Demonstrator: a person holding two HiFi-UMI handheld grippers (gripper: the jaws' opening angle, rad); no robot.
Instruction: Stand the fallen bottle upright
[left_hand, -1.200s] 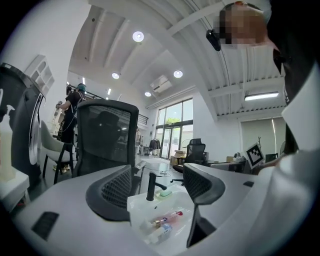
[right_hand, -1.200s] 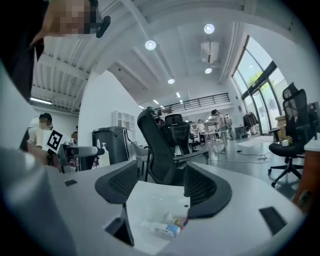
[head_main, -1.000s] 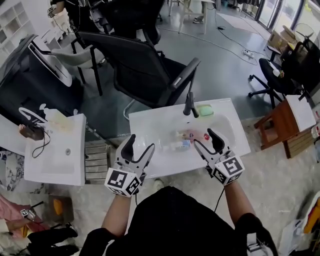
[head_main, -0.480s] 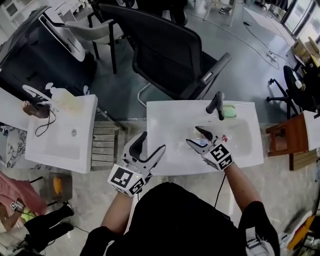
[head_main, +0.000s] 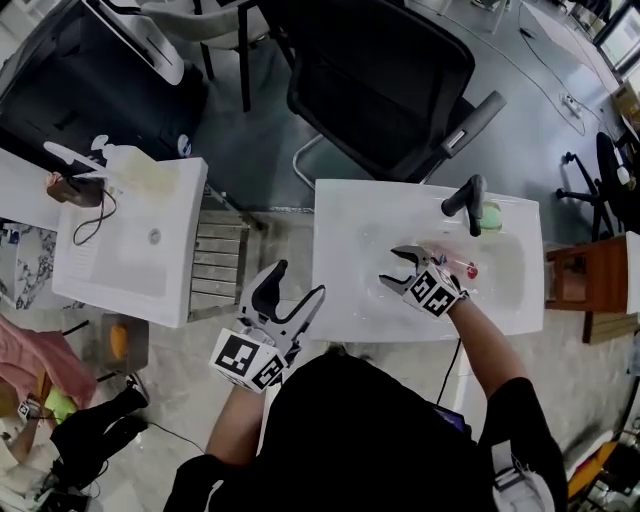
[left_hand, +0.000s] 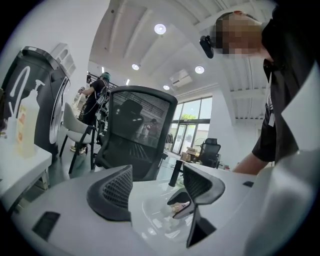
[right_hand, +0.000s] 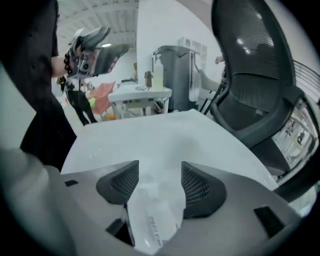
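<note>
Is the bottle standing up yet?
Not yet. Nothing is done: the bottle lies in the sink. In hand: the right gripper straddles it, its fingers just closing slightly, not pinching. To do: grip, tip upright, release. The left gripper hovers open and empty.

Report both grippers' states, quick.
Left gripper: open, empty.
Right gripper: open, jaws just narrowed a little; white bottle between them, not clamped.
</note>
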